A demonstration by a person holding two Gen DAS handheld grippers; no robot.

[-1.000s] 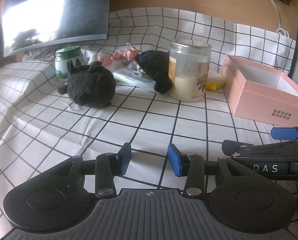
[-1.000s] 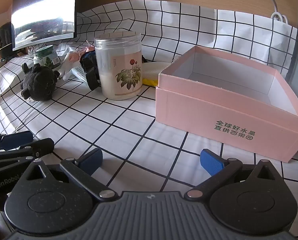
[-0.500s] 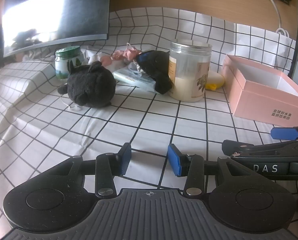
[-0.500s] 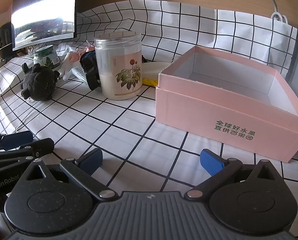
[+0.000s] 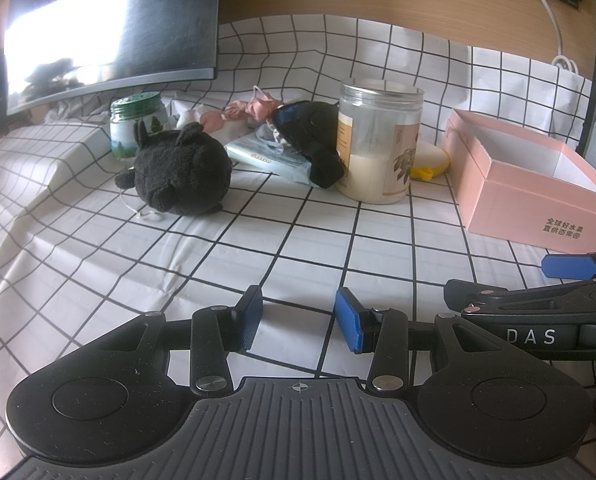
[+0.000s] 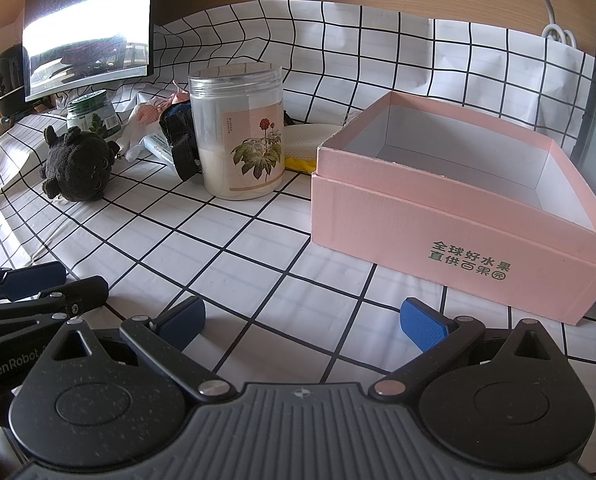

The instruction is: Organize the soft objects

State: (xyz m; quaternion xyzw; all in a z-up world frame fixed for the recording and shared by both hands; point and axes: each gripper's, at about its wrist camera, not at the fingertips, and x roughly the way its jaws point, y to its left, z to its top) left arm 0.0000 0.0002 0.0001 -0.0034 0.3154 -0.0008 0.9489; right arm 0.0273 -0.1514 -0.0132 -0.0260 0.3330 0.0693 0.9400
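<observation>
Left wrist view: black plush toy at 11 o'clock on table; pink box at 2 o'clock. Left hand-held gripper and right hand-held gripper both apart, empty. Best pinched mid-body, gently.

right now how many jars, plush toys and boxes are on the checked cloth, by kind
jars: 2, the big clear jar and the small green-lidded jar
plush toys: 1, the black plush
boxes: 1, the open pink box
total: 4, not counting the heap of small items behind the plush
</observation>
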